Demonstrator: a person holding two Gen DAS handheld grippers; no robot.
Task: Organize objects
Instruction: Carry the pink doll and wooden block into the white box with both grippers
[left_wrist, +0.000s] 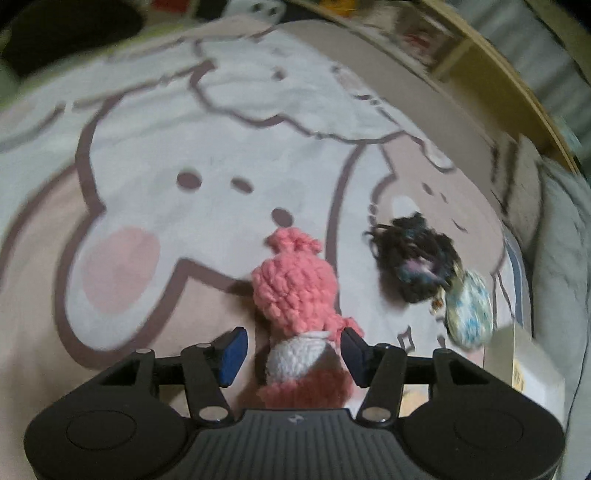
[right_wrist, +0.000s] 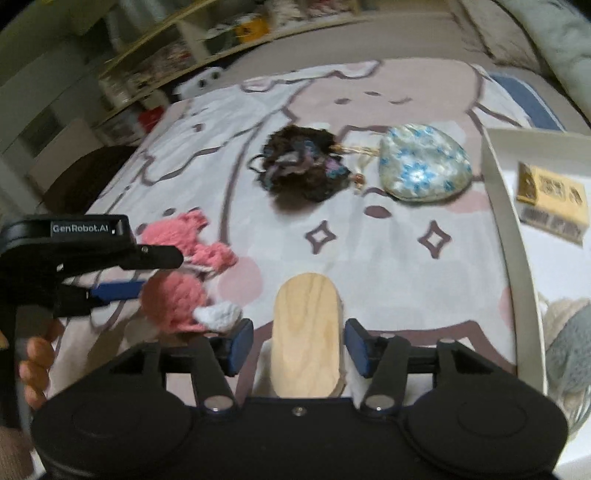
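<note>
— On the cartoon blanket (right_wrist: 369, 266), what are we seeing?
— Our left gripper (left_wrist: 291, 356) is standing with jaws apart around the pink crocheted doll (left_wrist: 295, 288); our right gripper (right_wrist: 299, 347), likewise parted, is straddling a wooden block (right_wrist: 306, 332).
— And the white tray (right_wrist: 513, 236) at right?
— It's holding a yellow box (right_wrist: 550, 199).

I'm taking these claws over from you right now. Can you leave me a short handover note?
Left claw: open, pink knit doll between its pads, not gripped; doll lies on the blanket.
Right claw: open, wooden block between its pads, not pinched.
Dark yarn ball and floral pouch lie side by side further out on the blanket.
White tray on the right holds a yellow box.
Done: cannot tell.
Left: doll, block, yarn ball and pouch are all outside the tray.
</note>
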